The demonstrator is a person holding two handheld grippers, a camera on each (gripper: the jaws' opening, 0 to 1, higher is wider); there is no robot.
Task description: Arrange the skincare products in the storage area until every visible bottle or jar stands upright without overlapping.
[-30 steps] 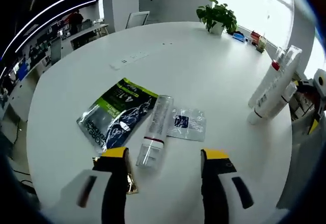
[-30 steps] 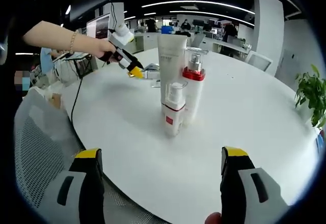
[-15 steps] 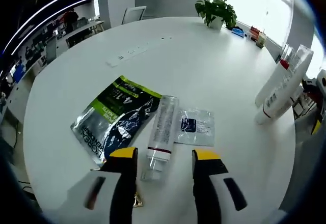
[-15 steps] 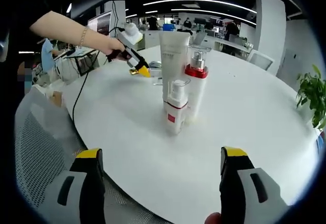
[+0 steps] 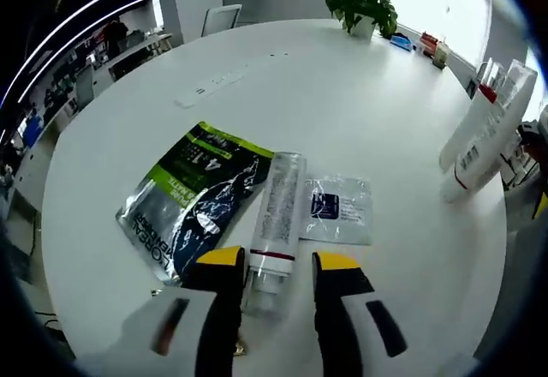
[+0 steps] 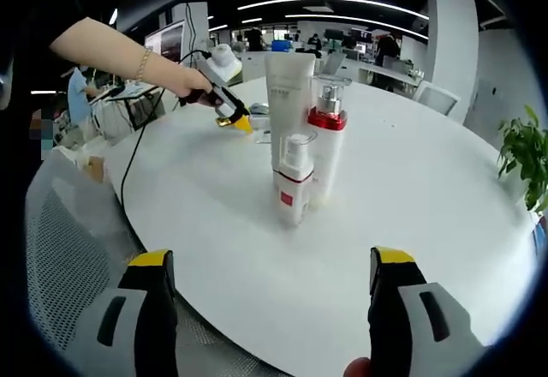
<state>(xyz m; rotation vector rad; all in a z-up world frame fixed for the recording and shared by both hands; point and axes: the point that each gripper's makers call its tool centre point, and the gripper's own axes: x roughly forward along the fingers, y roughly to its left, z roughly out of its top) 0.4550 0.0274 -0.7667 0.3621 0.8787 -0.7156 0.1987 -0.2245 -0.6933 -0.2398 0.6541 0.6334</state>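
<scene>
White round tabletop [image 5: 360, 111]: left gripper [image 5: 276, 264] jaws straddle the lying clear bottle [image 5: 276, 223], half-closed, not yet clamped.
Best close squarely near the cap; right gripper [image 6: 272, 266] hangs wide open, empty.

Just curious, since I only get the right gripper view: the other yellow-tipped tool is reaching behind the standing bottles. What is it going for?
Observer: A clear bottle lying on its side. The left gripper has a jaw on either side of its cap end.
Operator: Is it gripped?
Observer: Not yet, it seems. A thin gap shows between the bottle and one jaw.
Operator: Anything else lying there?
Observer: A green and black pouch lies on one side of the bottle and a small clear sachet on the other.
</scene>
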